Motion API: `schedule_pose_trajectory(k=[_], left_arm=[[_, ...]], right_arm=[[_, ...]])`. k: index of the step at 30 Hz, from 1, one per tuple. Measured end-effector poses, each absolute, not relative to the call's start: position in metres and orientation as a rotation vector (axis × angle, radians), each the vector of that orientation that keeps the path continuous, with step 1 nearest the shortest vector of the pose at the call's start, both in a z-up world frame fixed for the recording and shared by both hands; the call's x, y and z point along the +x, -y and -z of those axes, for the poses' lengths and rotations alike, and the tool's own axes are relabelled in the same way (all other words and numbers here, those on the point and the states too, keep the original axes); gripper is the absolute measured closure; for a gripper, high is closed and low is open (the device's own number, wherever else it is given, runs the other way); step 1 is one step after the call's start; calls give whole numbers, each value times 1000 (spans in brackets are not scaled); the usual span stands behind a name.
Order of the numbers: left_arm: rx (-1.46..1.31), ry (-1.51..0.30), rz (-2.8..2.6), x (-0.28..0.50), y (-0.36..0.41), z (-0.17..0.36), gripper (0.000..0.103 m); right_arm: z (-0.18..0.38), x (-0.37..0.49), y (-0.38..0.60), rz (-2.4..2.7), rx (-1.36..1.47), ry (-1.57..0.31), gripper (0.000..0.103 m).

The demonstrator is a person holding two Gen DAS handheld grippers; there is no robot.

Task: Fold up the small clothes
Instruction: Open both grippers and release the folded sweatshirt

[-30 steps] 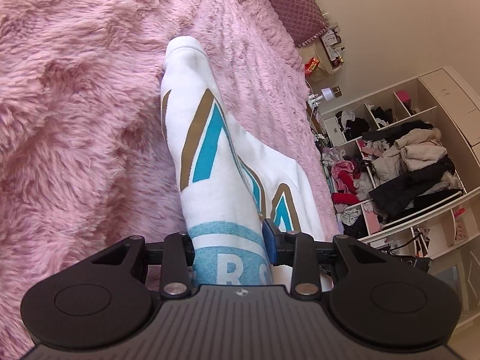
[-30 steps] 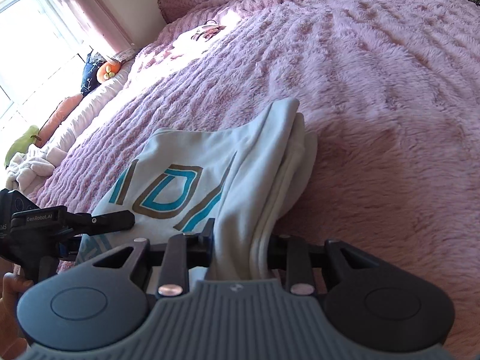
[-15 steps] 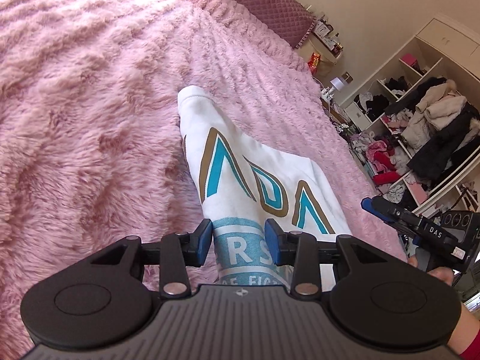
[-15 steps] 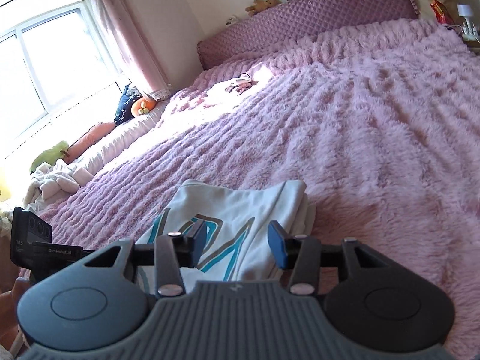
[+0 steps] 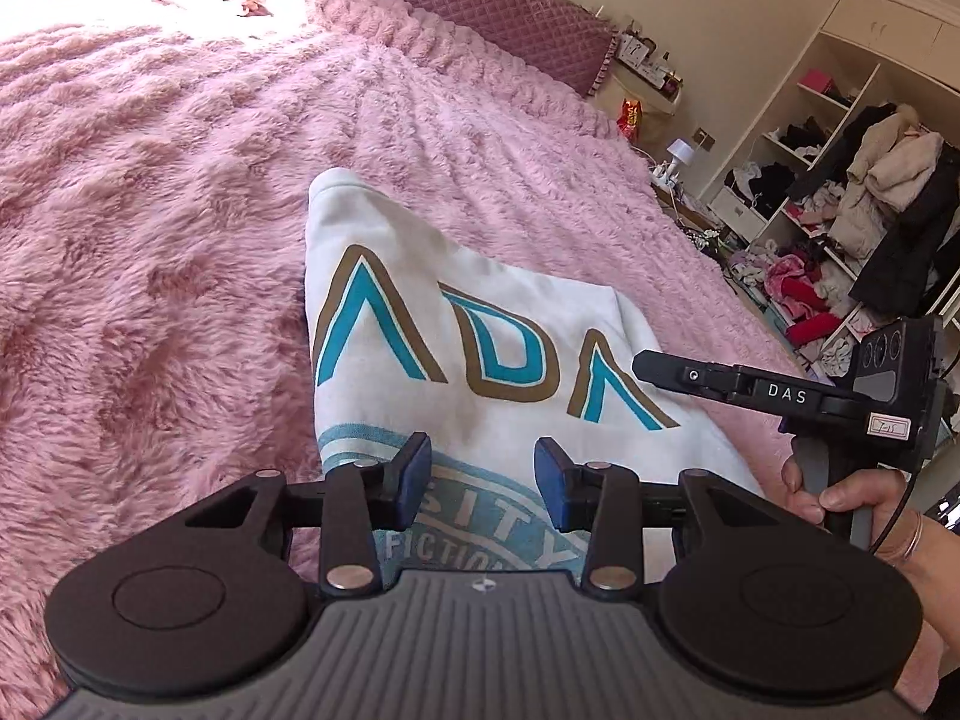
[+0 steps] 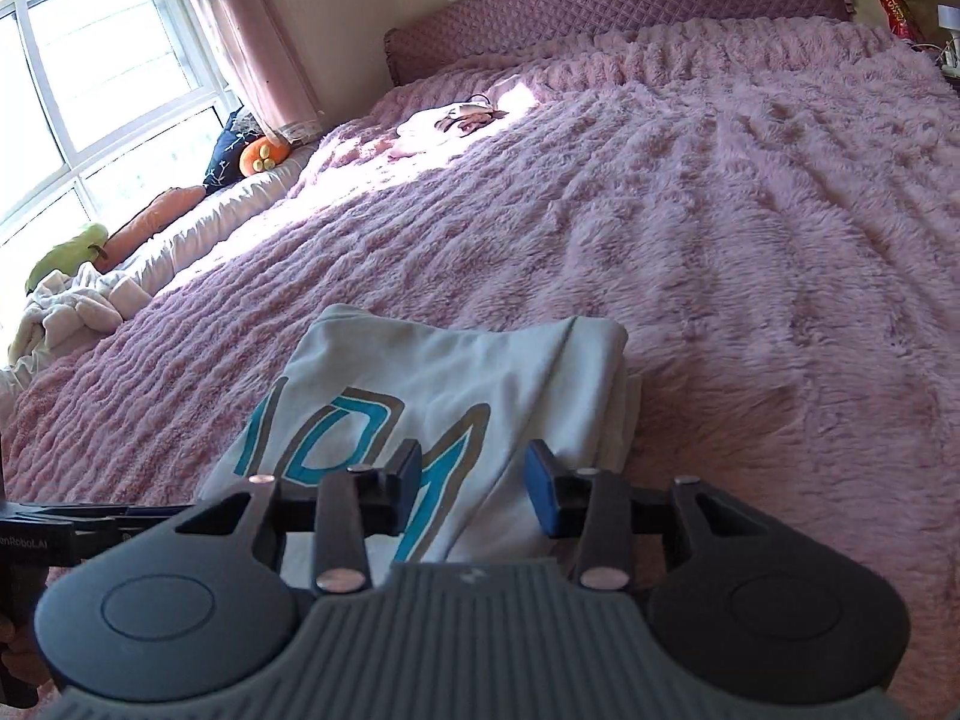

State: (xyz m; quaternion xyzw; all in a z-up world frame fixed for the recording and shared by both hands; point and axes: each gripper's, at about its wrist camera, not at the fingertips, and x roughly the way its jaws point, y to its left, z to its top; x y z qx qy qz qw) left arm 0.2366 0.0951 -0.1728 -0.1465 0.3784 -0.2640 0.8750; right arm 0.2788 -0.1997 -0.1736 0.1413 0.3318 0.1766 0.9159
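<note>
We note a white shirt [image 5: 480, 360], folded, printed with teal-and-tan letters and a pale blue round crest, lying flat on the fluffy pink bedspread [image 5: 150, 210] of the bed. In the left wrist view the shirt runs from about 11 o'clock down to 6 o'clock, its crest end passing beneath our left gripper [image 5: 483, 477]. That gripper sits above the cloth with its blue pads parted to a middling gap; its jaws have just been opening, and the pads press on nothing, though the shirt shows between them. At 3 o'clock in the same view a hand [image 5: 852, 495] grips the handle of the right gripper [image 5: 645, 367], whose black fingers reach over the shirt's right edge. In the right wrist view the right gripper [image 6: 474, 492] also stands at a middling gap, jaws just closing a little, pads free of the fabric, the shirt [image 6: 450, 372] lying below and ahead toward 12 o'clock with its stacked folded edge at about 1 o'clock. A quilted purple headboard [image 6: 600, 6] stands at 12 o'clock; a window [image 6: 90, 78] with a pink curtain at 10 o'clock. Open shelves [image 5: 840, 210] heaped with clothes fill 2 o'clock in the left view.
</note>
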Motion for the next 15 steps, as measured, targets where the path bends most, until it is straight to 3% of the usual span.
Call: schedule_pose_trajectory(k=[2, 7, 9, 11, 13, 15], left_arm=[[-305, -808, 550, 239, -96, 180, 57], [-300, -812, 516, 235, -95, 164, 57], [-261, -799, 480, 226, -91, 146, 50], [-216, -778, 428, 208, -88, 122, 31], [-189, -765, 376, 188, -86, 103, 22], [-180, -766, 336, 170, -84, 88, 20]], right_arm=[[180, 281, 200, -346, 281, -697, 76], [174, 276, 198, -322, 266, -707, 73], [158, 264, 195, -307, 259, -681, 66], [136, 244, 191, -280, 242, -654, 61], [113, 216, 180, -263, 213, -635, 53], [96, 188, 168, -225, 167, -627, 44]])
